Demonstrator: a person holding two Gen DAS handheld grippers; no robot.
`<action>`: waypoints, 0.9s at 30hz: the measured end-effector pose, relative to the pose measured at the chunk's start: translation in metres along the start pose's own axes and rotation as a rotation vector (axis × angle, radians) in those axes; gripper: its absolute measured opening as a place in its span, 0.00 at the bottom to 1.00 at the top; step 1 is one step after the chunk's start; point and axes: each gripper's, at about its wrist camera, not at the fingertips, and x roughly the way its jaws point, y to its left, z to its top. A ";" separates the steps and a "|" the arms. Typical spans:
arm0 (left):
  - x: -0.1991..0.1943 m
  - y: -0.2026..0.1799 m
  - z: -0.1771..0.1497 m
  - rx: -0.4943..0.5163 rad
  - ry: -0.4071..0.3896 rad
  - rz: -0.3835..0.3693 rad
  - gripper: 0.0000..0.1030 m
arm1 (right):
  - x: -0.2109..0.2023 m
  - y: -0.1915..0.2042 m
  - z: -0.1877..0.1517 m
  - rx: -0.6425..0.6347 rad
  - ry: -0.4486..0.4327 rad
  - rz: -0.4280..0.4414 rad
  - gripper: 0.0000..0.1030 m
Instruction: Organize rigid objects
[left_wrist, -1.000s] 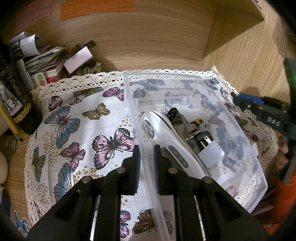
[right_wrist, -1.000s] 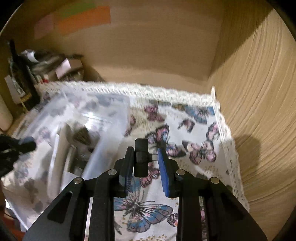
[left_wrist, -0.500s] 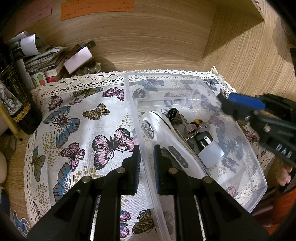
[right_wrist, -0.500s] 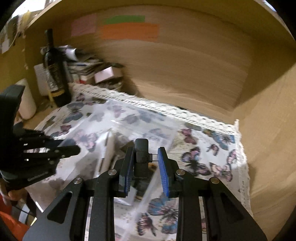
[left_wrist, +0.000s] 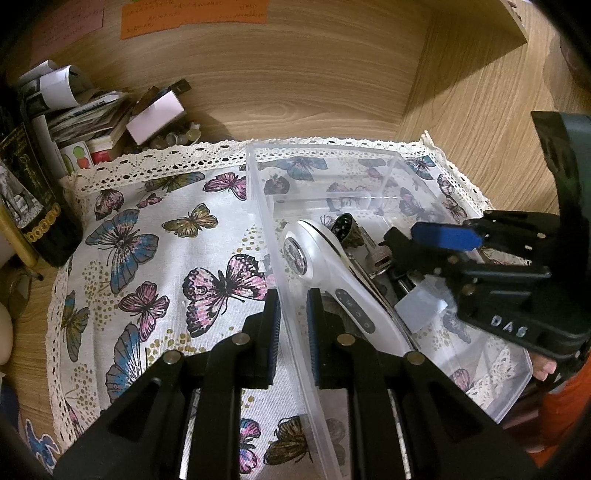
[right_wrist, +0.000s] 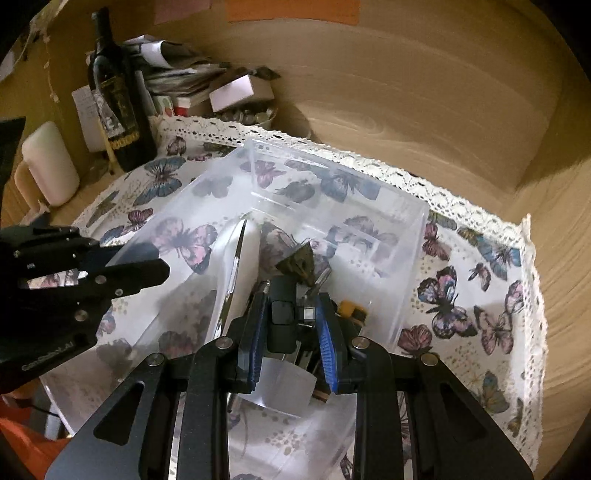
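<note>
Wooden walls stand around a table with a butterfly cloth (left_wrist: 155, 258) that has a lace edge. On the cloth sits a big clear plastic box (left_wrist: 369, 162). It takes up the right part of the cloth as the left camera sees it. Off the cloth, in the far left corner, a dark bottle (right_wrist: 118, 99) stands next to a pile of papers.

Inside the box lies a long white handheld device (left_wrist: 332, 266). Its round head points to the far wall and its handle points back to the person. Beside it is a heap of keys (left_wrist: 373, 254) and a frosted white block (left_wrist: 421, 306).

The left gripper (left_wrist: 291, 325) pinches the box's near left wall, one pad outside and one inside. It looks like it is keeping the box steady.

The right gripper (right_wrist: 291, 332) is the one doing the carrying. It pinches a small black thing (right_wrist: 282, 314) that stands up between its blue pads. It hangs over the box, above the keys, tipped downward.

So the spot for the black thing is right below this gripper. I think it only needs to go down a little and let go, to the right of the white device.
</note>
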 end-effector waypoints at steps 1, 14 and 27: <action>0.000 0.000 0.000 0.003 0.001 0.002 0.13 | -0.003 -0.001 -0.001 0.009 -0.005 0.003 0.23; -0.048 -0.012 0.000 0.023 -0.148 0.099 0.40 | -0.065 0.001 -0.012 0.049 -0.167 -0.001 0.42; -0.140 -0.060 -0.022 0.049 -0.507 0.156 0.94 | -0.158 0.001 -0.049 0.112 -0.464 -0.062 0.92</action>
